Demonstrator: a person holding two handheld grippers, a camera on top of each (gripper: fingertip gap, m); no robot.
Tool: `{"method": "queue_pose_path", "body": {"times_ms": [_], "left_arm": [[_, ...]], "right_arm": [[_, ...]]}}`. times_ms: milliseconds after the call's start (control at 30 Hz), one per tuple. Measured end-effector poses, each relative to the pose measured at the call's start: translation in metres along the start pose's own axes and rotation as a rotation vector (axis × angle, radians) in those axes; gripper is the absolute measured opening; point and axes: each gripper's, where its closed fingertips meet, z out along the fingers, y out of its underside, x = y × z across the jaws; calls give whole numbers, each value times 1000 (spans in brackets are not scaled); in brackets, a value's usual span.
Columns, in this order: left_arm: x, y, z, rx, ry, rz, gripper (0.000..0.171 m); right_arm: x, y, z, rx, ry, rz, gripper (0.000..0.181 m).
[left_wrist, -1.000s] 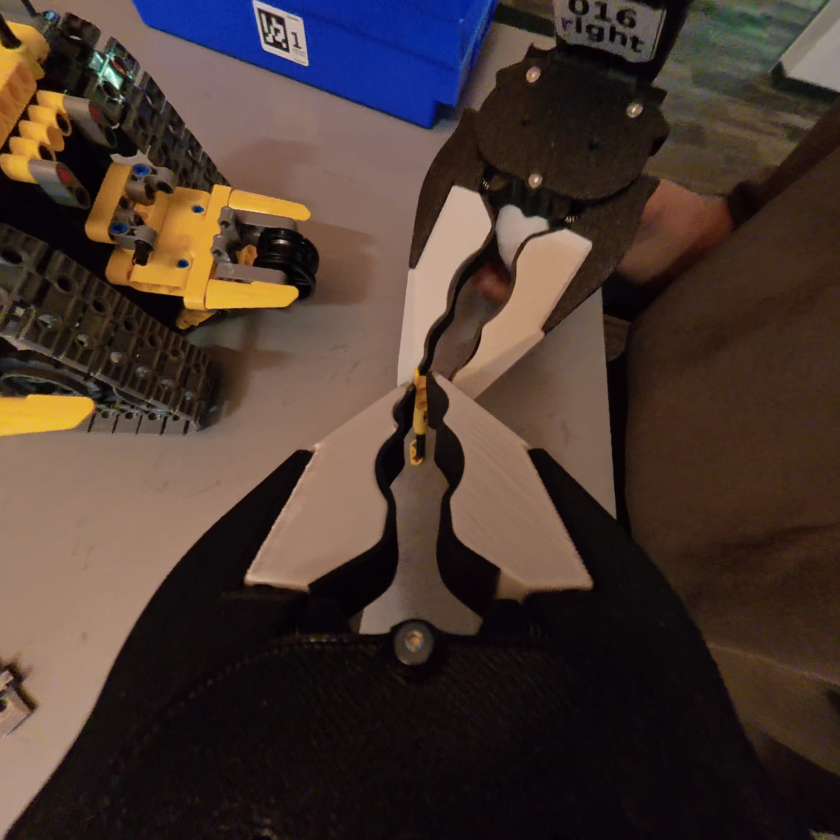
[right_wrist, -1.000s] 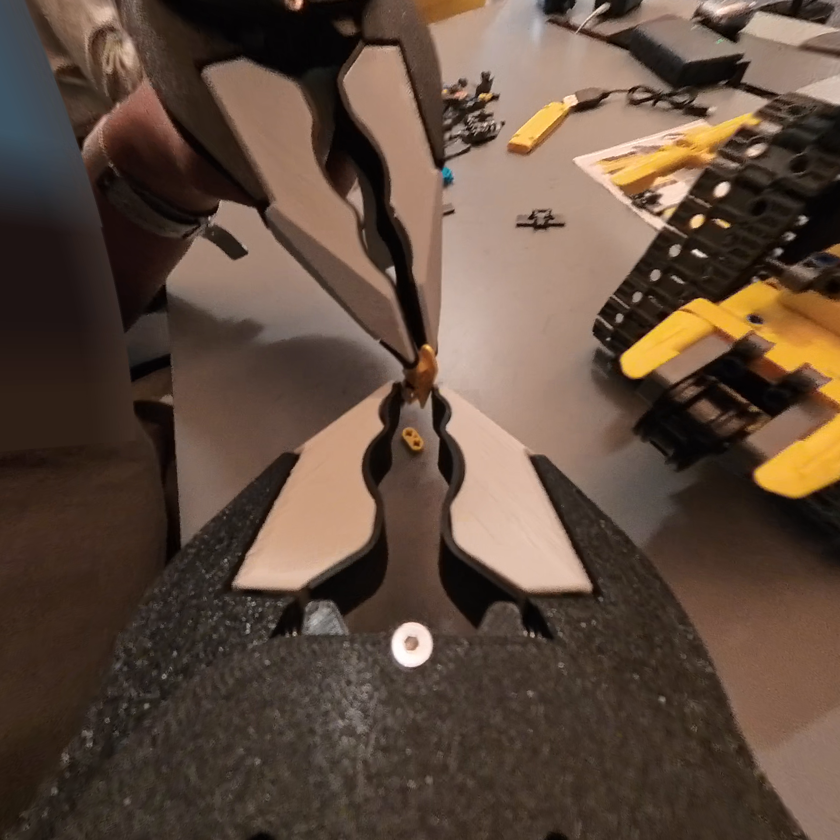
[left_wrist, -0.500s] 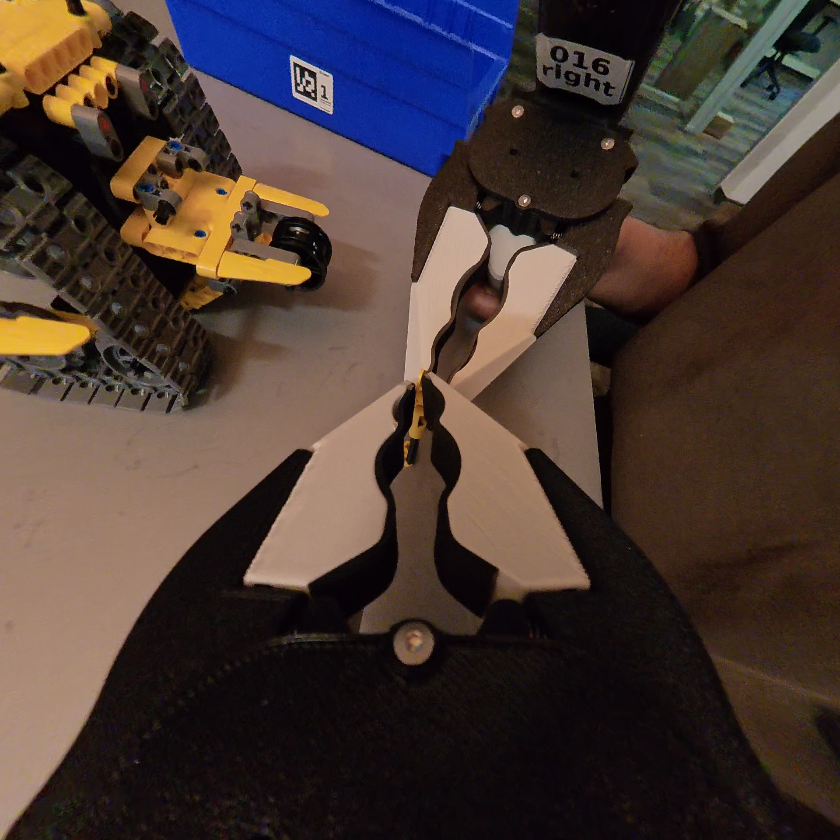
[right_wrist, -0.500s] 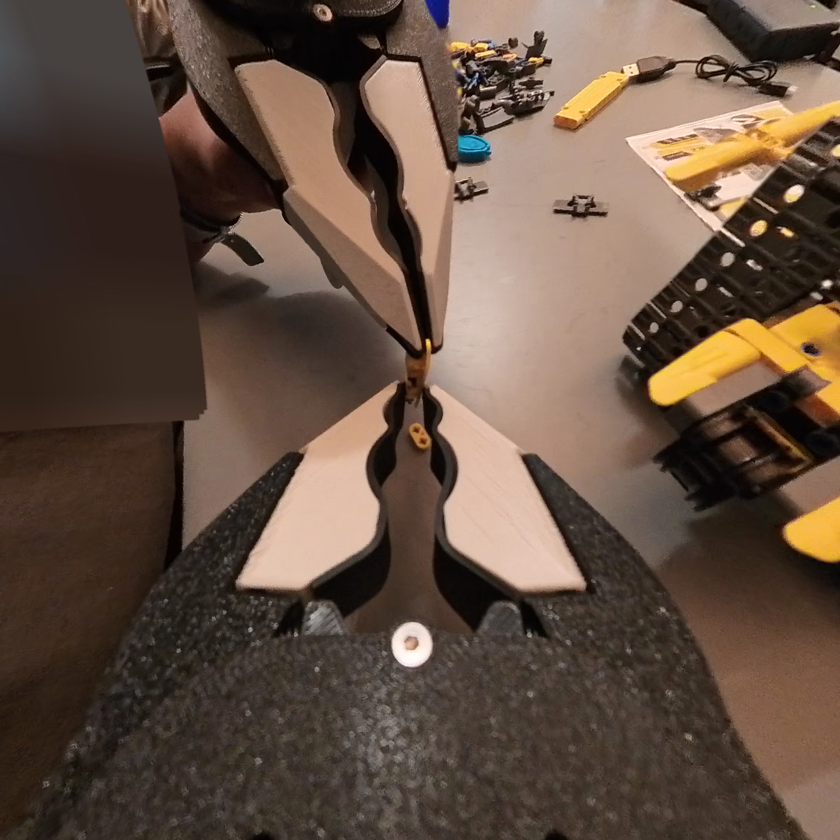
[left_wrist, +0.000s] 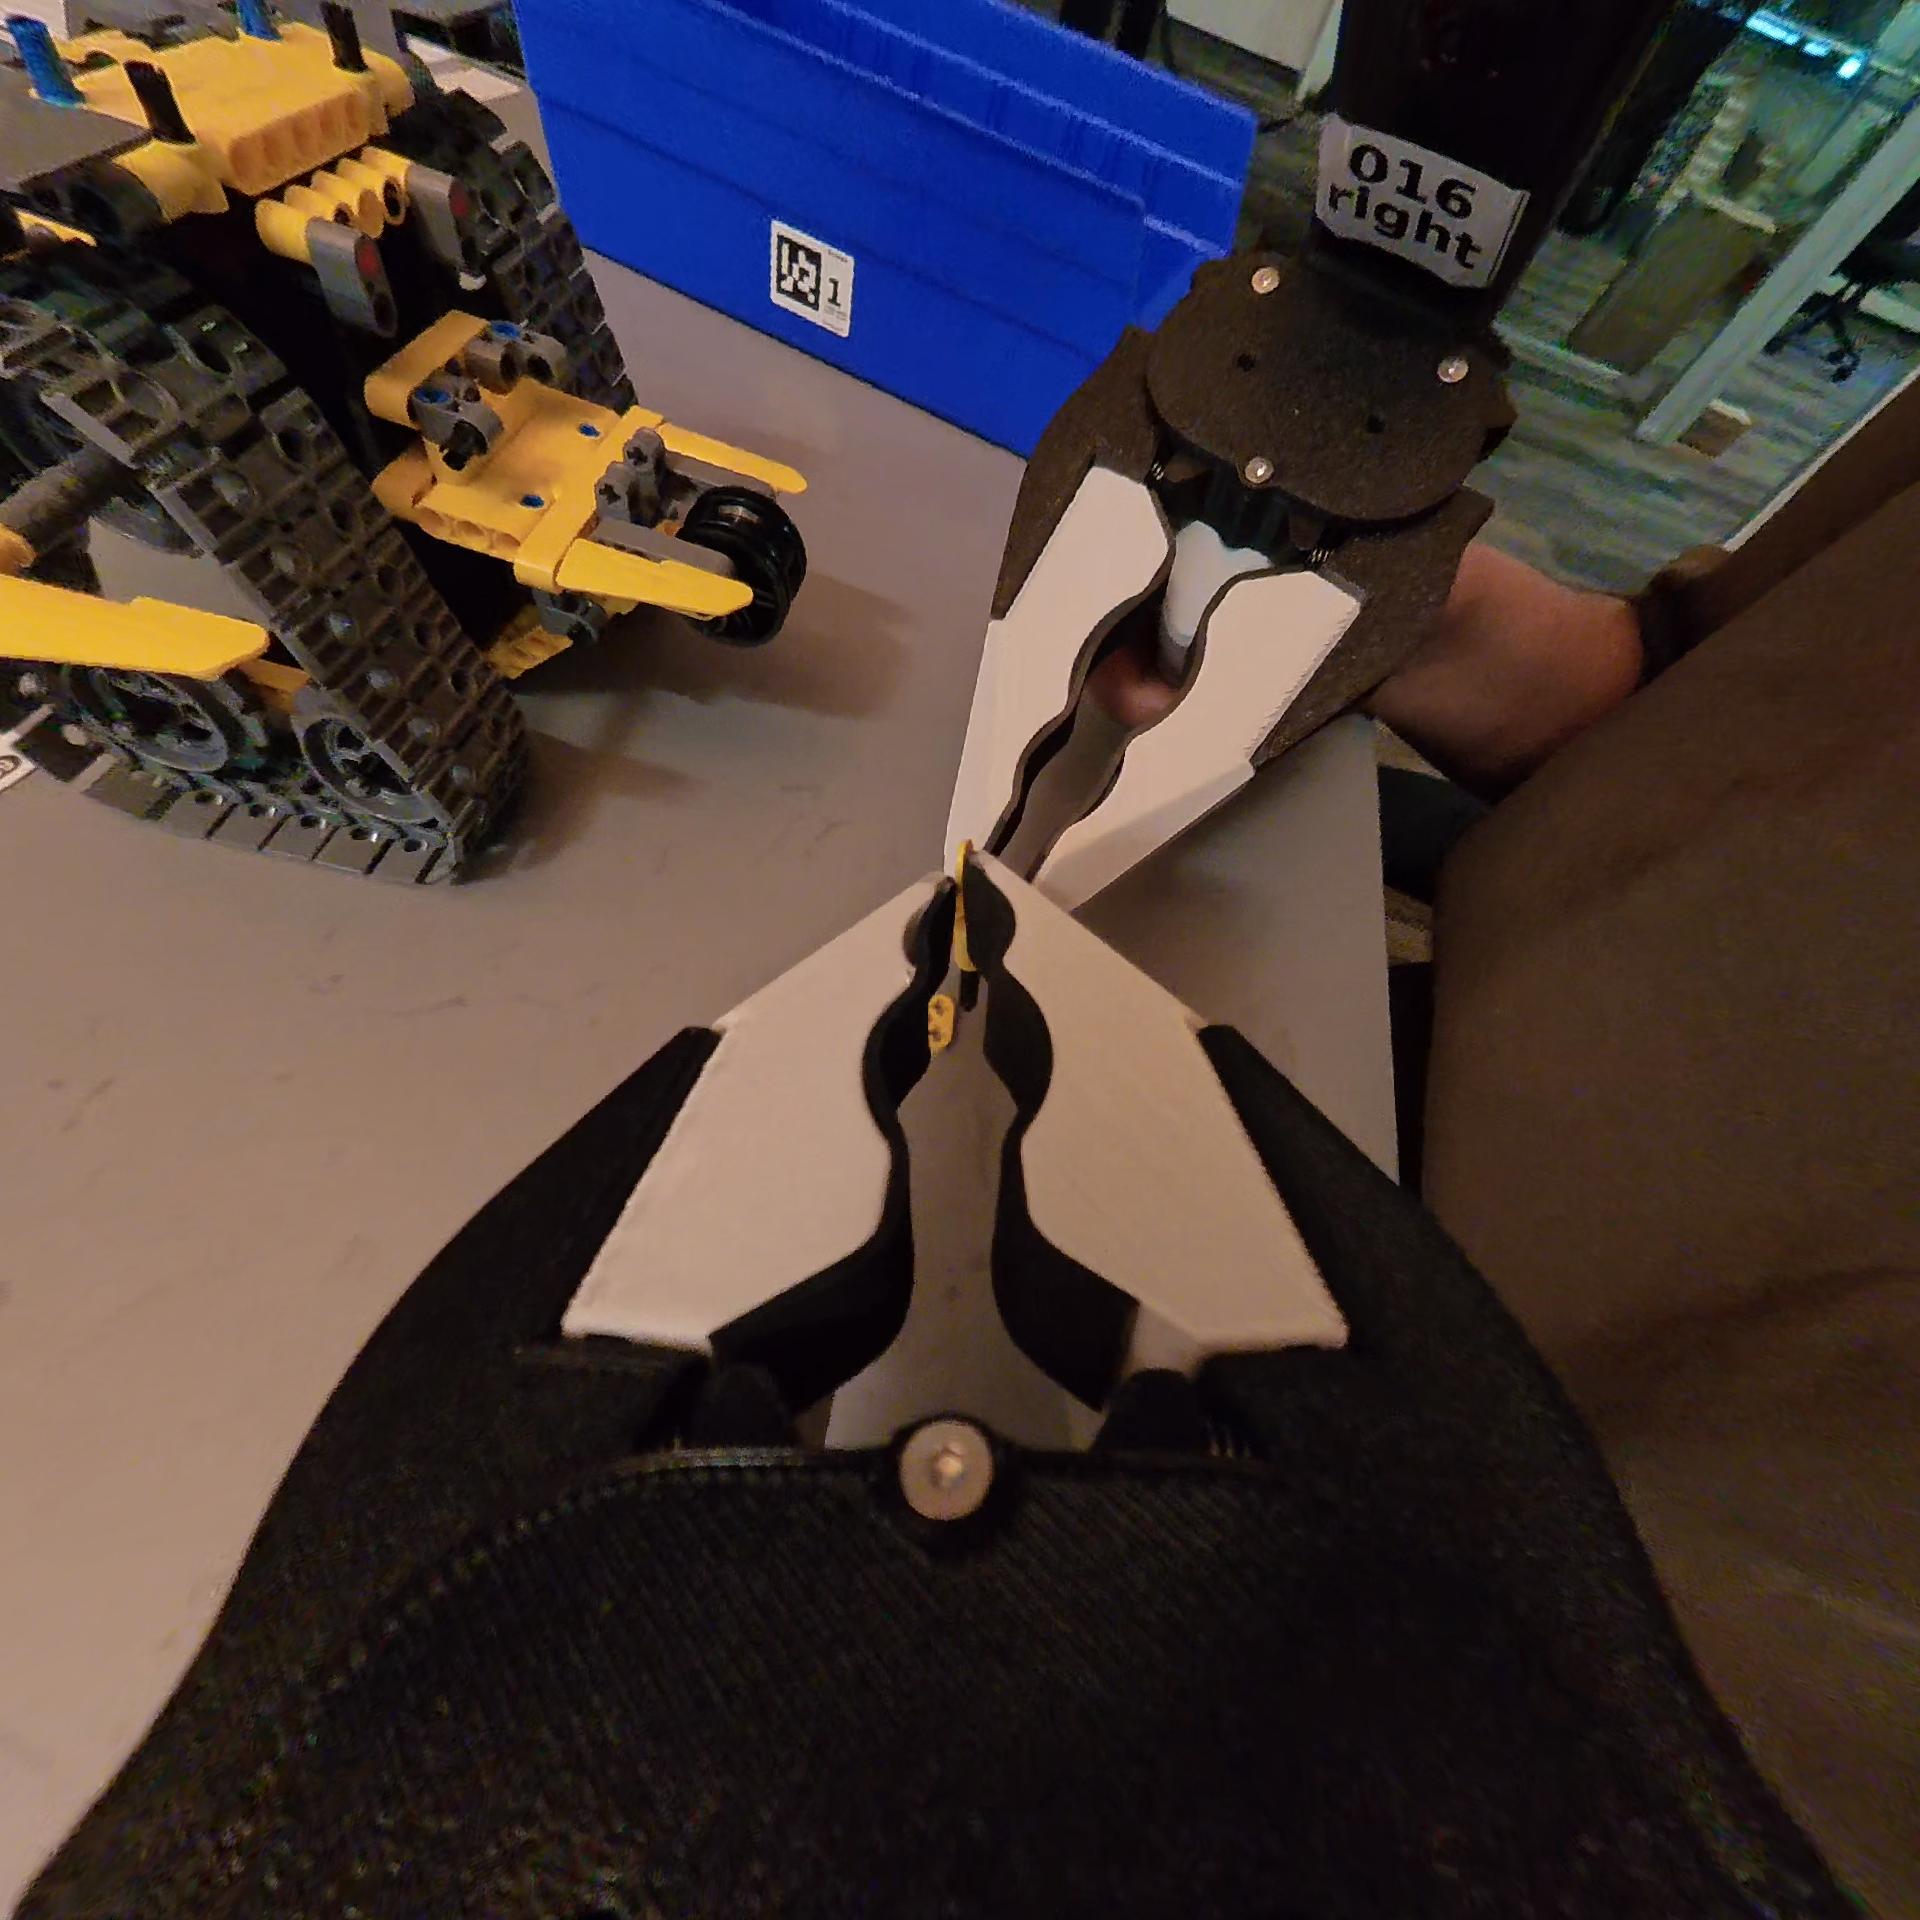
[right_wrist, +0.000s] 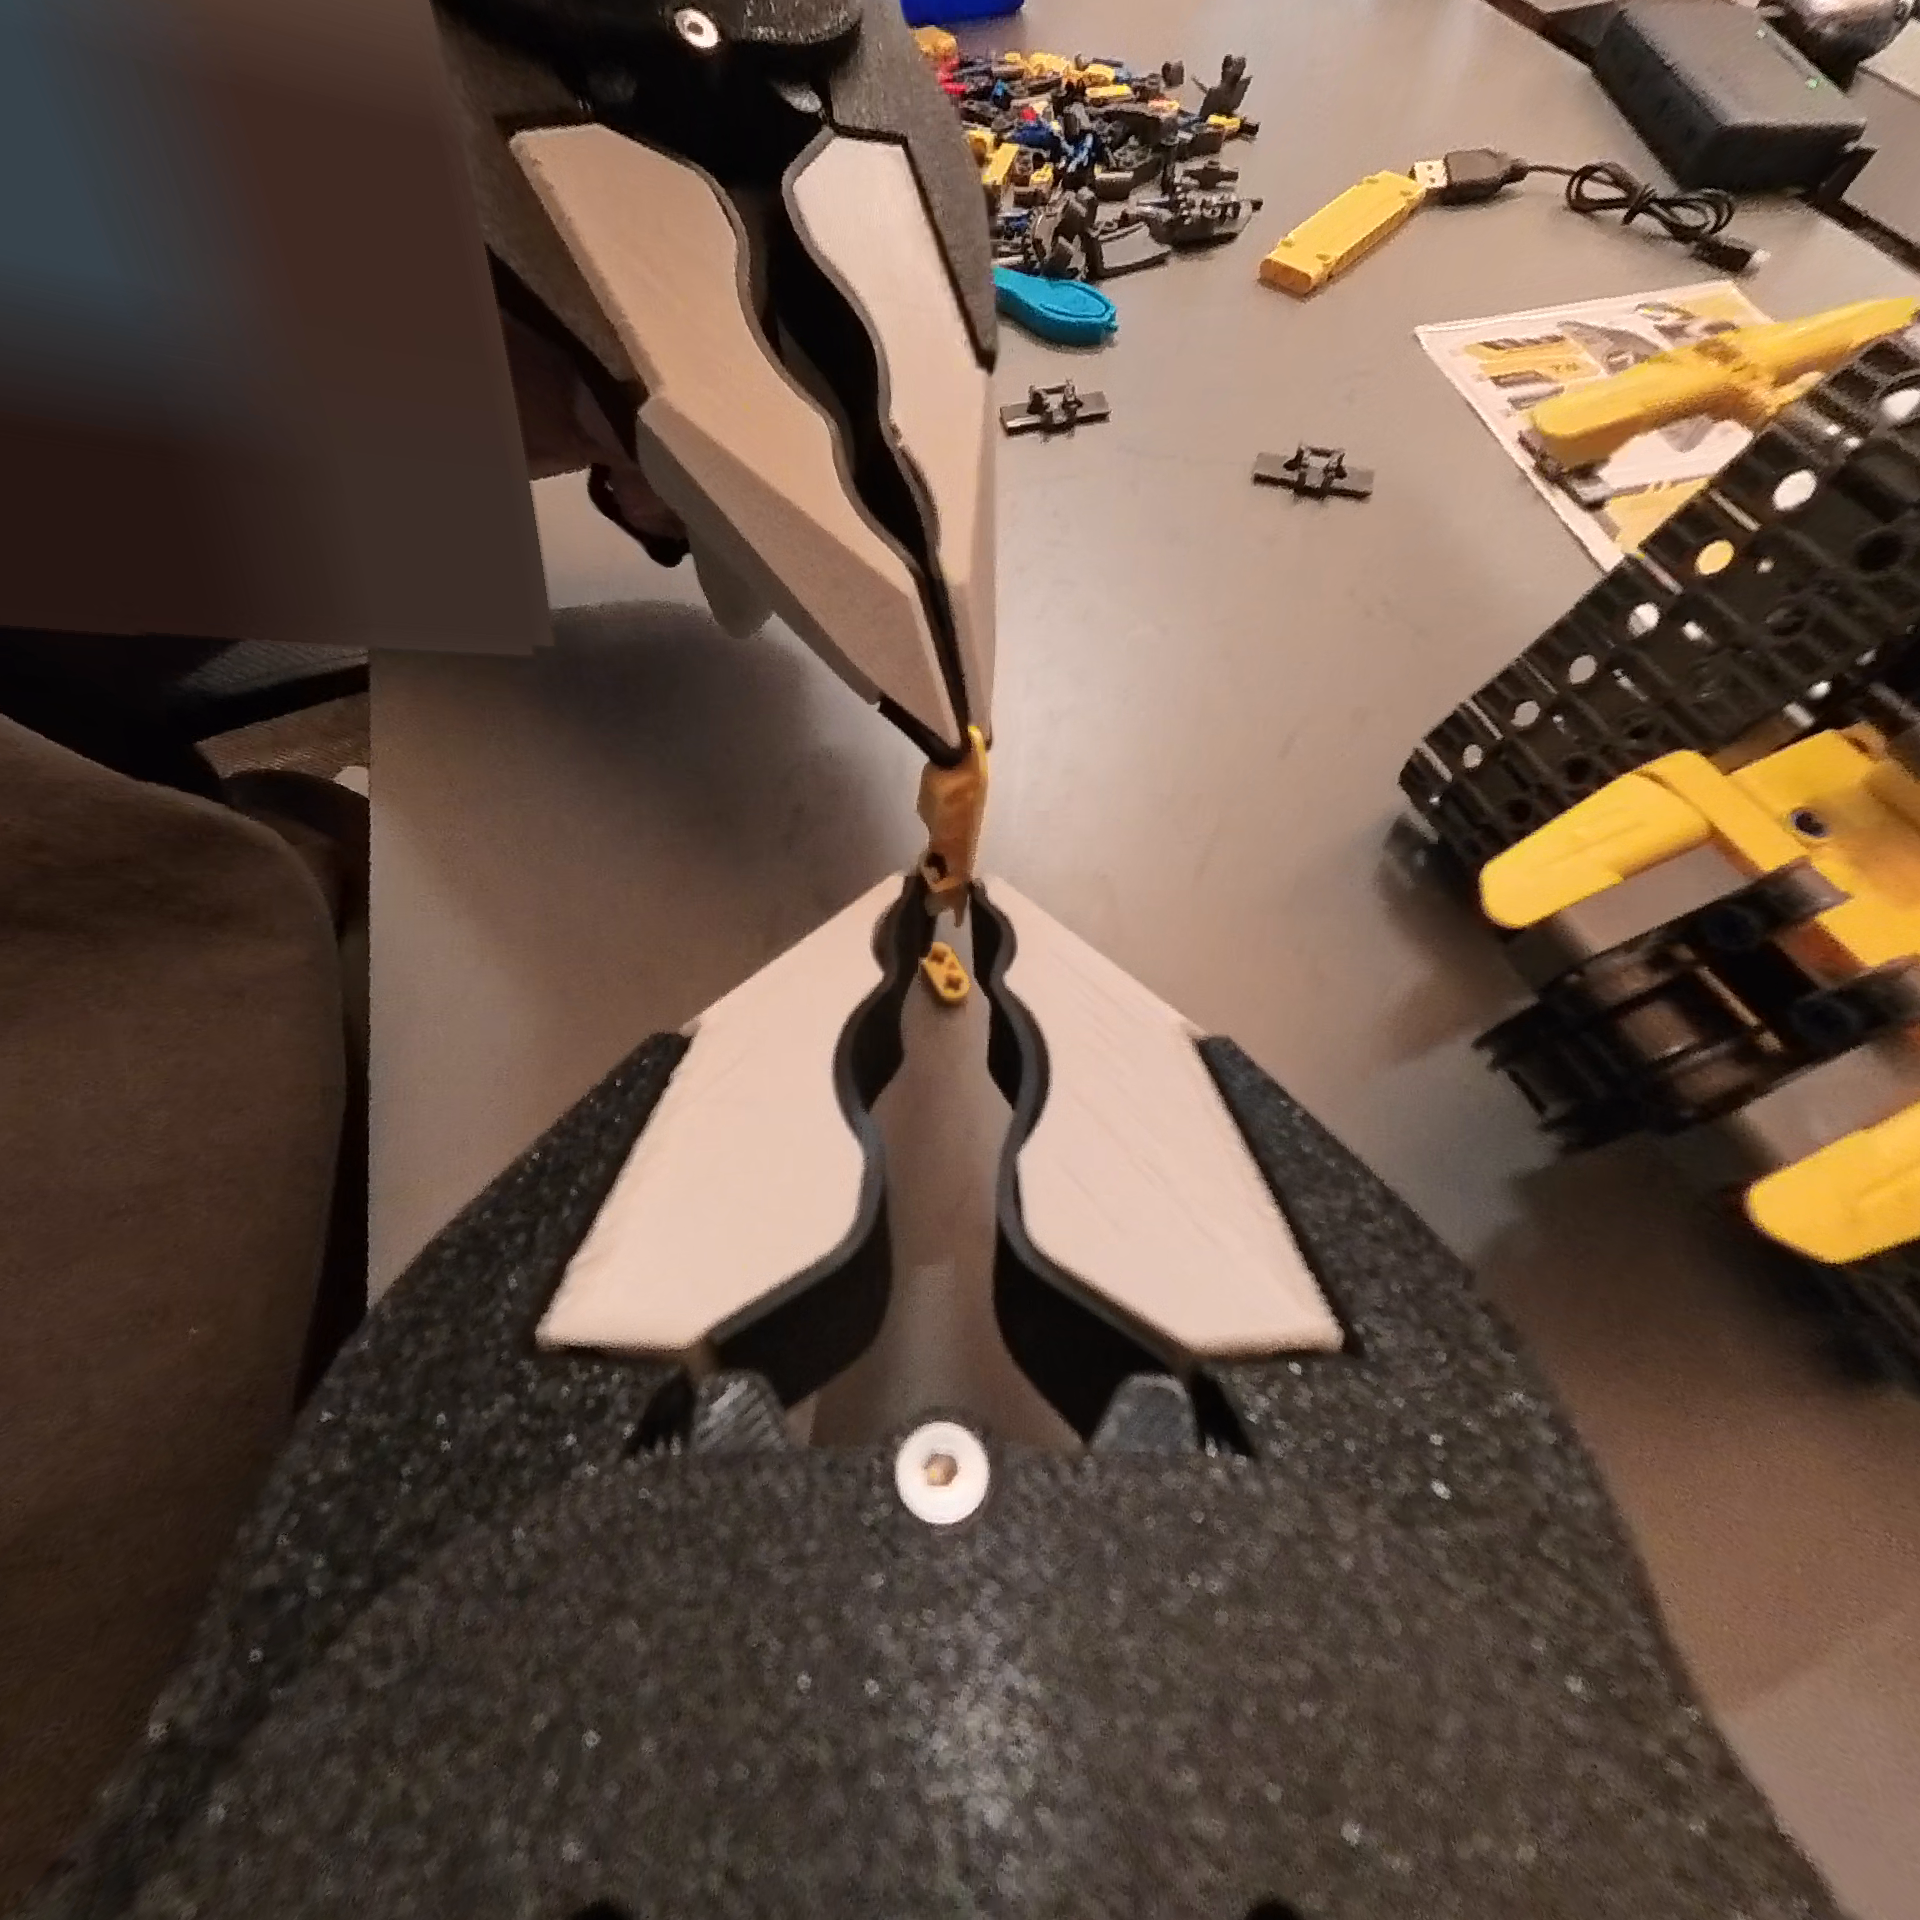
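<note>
A small yellow building piece (right_wrist: 954, 810) with a black pin at one end is held in the air between both grippers, above the grey table (right_wrist: 1195, 727). My left gripper (left_wrist: 958, 896) is shut on one end of the piece, which also shows in the left wrist view (left_wrist: 964, 920). My right gripper (right_wrist: 943, 891) is shut on the pin end. Each gripper faces the other: the right one (left_wrist: 985, 854) comes from the top right, the left one (right_wrist: 961, 736) from above. A tiny yellow two-hole piece (right_wrist: 945, 966) shows just below the tips; I cannot tell whether it lies on the table.
A yellow and black tracked model (left_wrist: 312, 520) stands to the left of the left gripper, and shows at right (right_wrist: 1662, 831). A blue bin (left_wrist: 935, 208) is behind. A pile of loose pieces (right_wrist: 1101, 156), a booklet (right_wrist: 1538, 384) and two black parts (right_wrist: 1314, 473) lie farther off. The table edge (left_wrist: 1382, 987) is close. Left and right tips are no more than a few centimetres apart.
Both grippers stay shut tip to tip on the yellow piece. Both views have tilted up, so the model and the far table show more. A little more of the piece shows between the tips.
</note>
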Motion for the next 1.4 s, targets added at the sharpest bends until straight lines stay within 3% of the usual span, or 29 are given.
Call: {"method": "queue_pose_path", "body": {"times_ms": [467, 867, 1033, 1400], "left_arm": [[-2, 3, 3, 21, -5, -4, 0], [-1, 0, 0, 51, 5, 23, 0], [-2, 11, 4, -9, -18, 63, 0], [3, 13, 3, -3, -12, 94, 0]], "right_arm": [[7, -3, -1, 46, -5, 50, 5], [6, -7, -4, 43, 7, -19, 0], [6, 2, 3, -6, 45, -63, 1], [2, 2, 2, -2, 54, -86, 1]]}}
